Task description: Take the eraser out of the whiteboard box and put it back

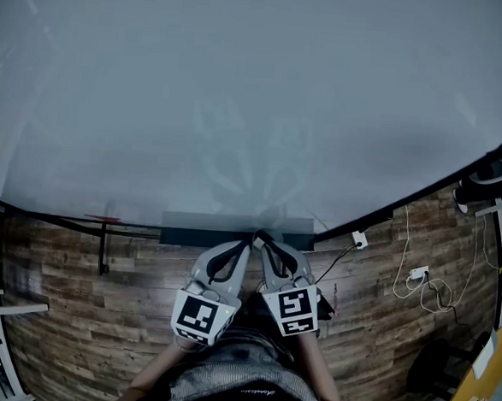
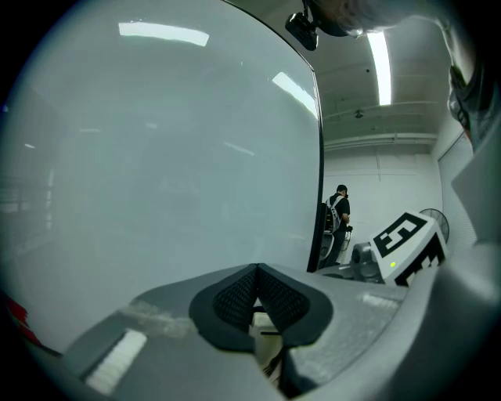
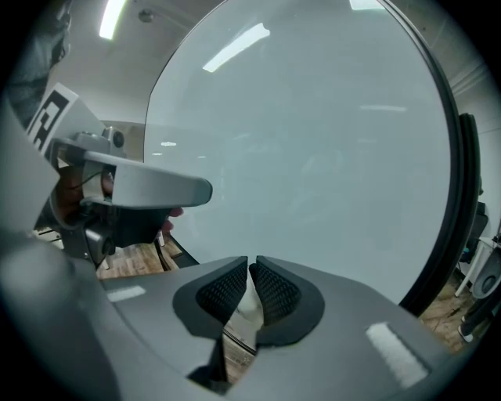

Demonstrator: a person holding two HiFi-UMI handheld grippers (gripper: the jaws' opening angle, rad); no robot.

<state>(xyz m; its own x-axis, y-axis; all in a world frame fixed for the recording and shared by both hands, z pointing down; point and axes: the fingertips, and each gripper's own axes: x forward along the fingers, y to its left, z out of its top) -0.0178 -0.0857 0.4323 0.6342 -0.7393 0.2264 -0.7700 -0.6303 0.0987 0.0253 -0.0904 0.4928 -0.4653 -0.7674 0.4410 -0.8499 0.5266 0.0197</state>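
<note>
The whiteboard [image 1: 241, 92] fills the upper head view. A dark grey box [image 1: 189, 232] runs along its lower edge. My left gripper [image 1: 250, 242] and right gripper [image 1: 260, 237] point side by side at the middle of that box, their tips almost touching each other. In the left gripper view the left gripper [image 2: 257, 270] is shut, tip against tip. In the right gripper view the right gripper [image 3: 250, 265] shows a thin slit between its pads, with only a pale surface behind it. The eraser itself is hidden under the jaws in every view.
Wood-plank floor [image 1: 72, 303] lies below the board. A black stand leg [image 1: 104, 247] is at the left, and a wall plug [image 1: 360, 239] and white cables [image 1: 421, 280] at the right. A person [image 2: 338, 207] stands far off past the board's edge.
</note>
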